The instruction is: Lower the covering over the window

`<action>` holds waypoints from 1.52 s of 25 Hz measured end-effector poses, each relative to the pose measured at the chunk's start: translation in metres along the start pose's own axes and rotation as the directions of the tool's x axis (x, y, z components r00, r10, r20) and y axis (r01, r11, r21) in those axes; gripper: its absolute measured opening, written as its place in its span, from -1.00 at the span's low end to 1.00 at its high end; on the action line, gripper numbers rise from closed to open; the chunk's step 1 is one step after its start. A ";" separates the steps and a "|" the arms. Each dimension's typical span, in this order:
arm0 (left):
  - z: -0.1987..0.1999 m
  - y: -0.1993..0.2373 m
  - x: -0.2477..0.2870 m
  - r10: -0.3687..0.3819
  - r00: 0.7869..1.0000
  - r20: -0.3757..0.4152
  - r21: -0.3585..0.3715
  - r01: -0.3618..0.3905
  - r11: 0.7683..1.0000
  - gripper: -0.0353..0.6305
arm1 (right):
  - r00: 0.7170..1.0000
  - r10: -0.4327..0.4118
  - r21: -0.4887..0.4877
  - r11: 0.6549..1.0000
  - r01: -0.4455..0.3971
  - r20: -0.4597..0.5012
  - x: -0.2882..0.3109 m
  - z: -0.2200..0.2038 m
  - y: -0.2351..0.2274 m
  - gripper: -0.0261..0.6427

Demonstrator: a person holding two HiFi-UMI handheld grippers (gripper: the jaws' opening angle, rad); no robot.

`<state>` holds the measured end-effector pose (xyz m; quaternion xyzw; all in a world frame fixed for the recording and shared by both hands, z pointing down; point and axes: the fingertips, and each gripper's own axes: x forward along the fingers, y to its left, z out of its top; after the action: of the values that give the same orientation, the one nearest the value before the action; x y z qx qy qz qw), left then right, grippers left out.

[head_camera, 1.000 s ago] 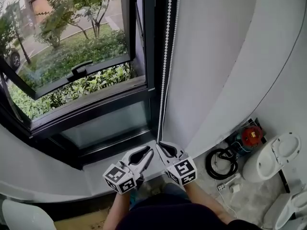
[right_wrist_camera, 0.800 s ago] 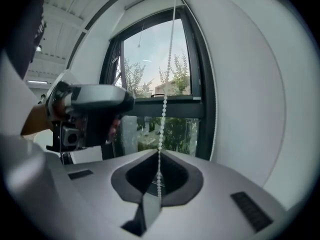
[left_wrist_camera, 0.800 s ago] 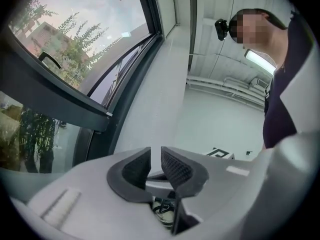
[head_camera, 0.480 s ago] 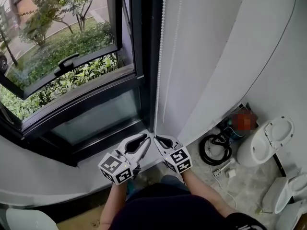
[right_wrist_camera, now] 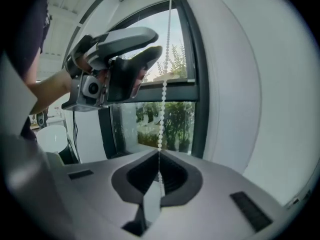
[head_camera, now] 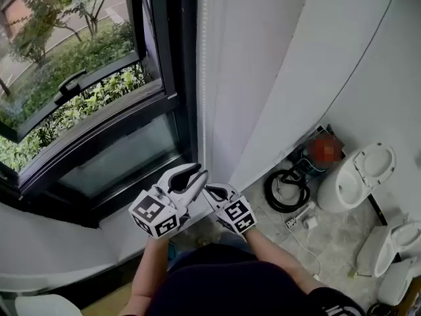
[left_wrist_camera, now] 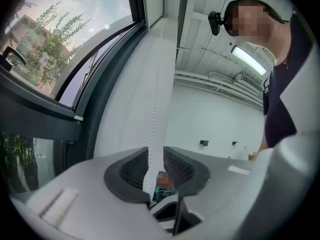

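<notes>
Head view: the left gripper (head_camera: 192, 176) and right gripper (head_camera: 212, 189) meet low on the bead chain (head_camera: 200, 78). It hangs vertical, with the dark window frame (head_camera: 172, 78) just to its left and a white wall (head_camera: 263, 58) to its right. Left gripper view: the jaws have just been opening and stand slightly apart, the bead chain running up between the pads (left_wrist_camera: 134, 168) unpinched. Right gripper view: jaws pressed together, pinching the bead chain, which rises taut before the window frame

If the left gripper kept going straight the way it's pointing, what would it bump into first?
The bead chain, which runs between the left gripper's jaws; they have just been opening. Beyond it, probably the white wall beside the window frame, though depth is unclear.
</notes>
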<state>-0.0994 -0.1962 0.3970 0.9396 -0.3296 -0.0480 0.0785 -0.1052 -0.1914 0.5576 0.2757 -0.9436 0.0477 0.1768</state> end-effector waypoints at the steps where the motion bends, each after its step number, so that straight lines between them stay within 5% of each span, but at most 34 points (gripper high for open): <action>1: 0.003 0.000 0.004 -0.007 1.000 -0.002 0.003 0.007 1.000 -0.65 | 1.000 0.008 -0.007 1.000 -0.008 -0.002 0.000 0.000 0.002 -0.89; 17: 0.062 0.005 0.023 -0.026 0.999 0.026 0.108 0.023 0.994 -0.65 | 1.000 0.012 -0.044 0.999 -0.012 -0.008 -0.004 -0.003 0.006 -0.89; 19: 0.060 0.003 0.024 -0.031 0.999 0.013 0.105 0.029 0.994 -0.82 | 1.000 0.010 -0.045 0.999 -0.010 -0.010 -0.005 -0.003 0.006 -0.89; 25: 0.055 -0.001 0.022 -0.085 0.996 -0.003 0.028 0.085 0.996 -0.86 | 1.000 0.016 0.028 0.999 -0.016 -0.007 -0.005 -0.005 0.000 -0.89; 38: -0.016 -0.006 0.021 -0.142 0.985 -0.102 -0.163 0.124 0.979 -0.86 | 0.987 0.038 0.088 0.996 -0.025 -0.155 -0.010 -0.075 -0.006 -0.89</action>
<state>-0.0766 -0.2029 0.4104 0.9518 -0.2562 -0.0253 0.1669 -0.0715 -0.1777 0.6237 0.2635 -0.9282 0.1126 0.2374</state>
